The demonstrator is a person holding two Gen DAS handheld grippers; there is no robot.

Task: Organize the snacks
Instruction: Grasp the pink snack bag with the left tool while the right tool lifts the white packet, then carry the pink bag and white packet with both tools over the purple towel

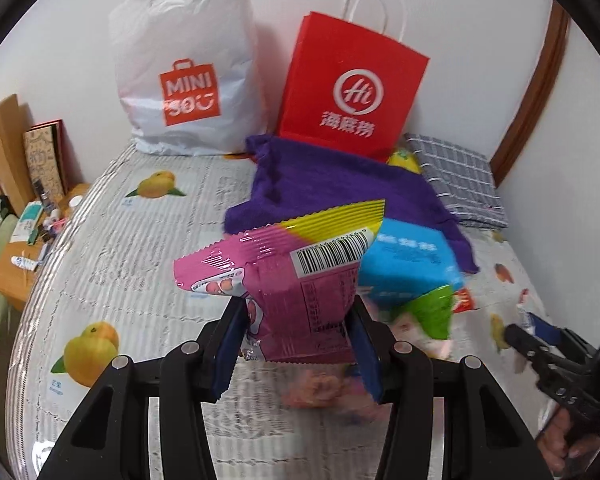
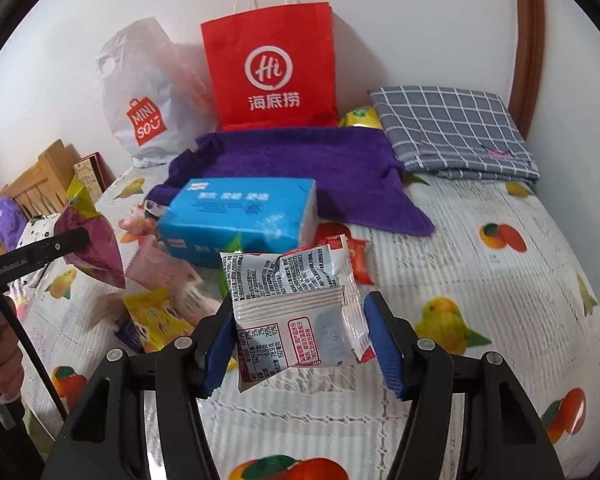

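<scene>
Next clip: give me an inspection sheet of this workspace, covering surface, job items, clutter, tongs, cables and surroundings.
Surface: fruit-printed plastic table cover, bare at the right.
Job's things: pink and yellow foil snack packet; white printed snack sachet; loose pink, yellow and red snack packets beside a blue tissue pack.
Clutter: purple towel; folded grey checked cloth.
Tongs: left tongs shut on the pink and yellow packet, lifted; right tongs shut on the white sachet, lifted.
Cables: thin black cord by the left tool.
Surroundings: red paper carrier bag and white plastic shopping bag against the white wall; wooden shelf with small items.
</scene>
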